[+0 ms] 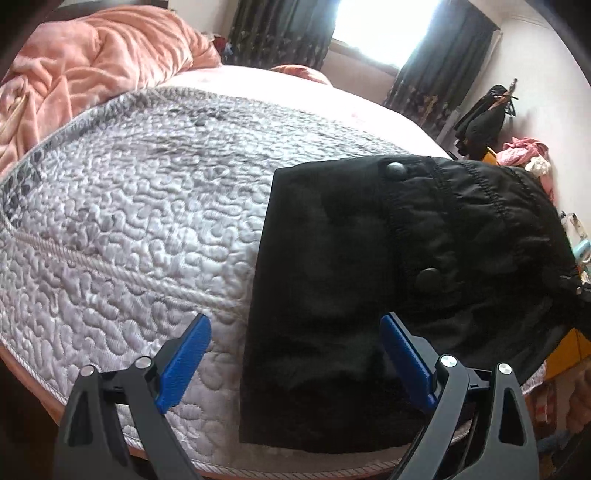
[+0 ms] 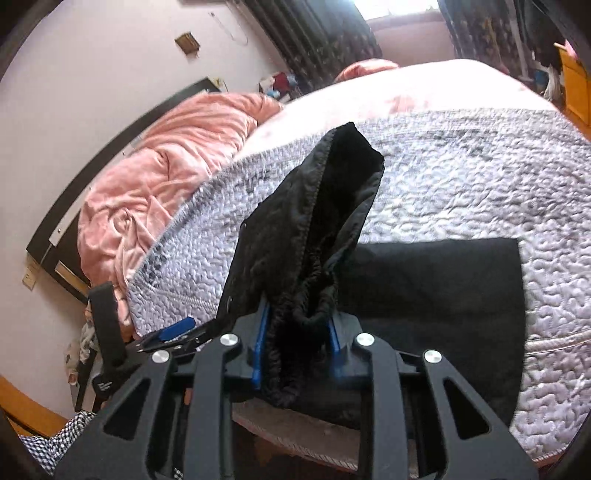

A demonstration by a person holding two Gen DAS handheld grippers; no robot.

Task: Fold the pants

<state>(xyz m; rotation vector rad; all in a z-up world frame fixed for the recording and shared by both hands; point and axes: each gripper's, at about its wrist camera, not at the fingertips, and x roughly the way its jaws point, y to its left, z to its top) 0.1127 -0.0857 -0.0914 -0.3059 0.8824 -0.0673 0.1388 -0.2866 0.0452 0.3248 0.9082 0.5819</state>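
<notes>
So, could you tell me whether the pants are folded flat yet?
Not yet. The pants lie partly folded on the bed, but the right gripper holds the waistband end lifted.

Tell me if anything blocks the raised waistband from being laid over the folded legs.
Nothing visible does. The right gripper holds the black pants by the waistband above the folded part on the quilted mattress, whose top is bare. The left gripper hovers open.

A home bedroom: a bed [image 1: 147, 221] with quilted cover, a rumpled pink blanket [image 1: 92, 62], dark curtains [image 1: 443, 55] beside a bright window [image 1: 384, 29].
</notes>
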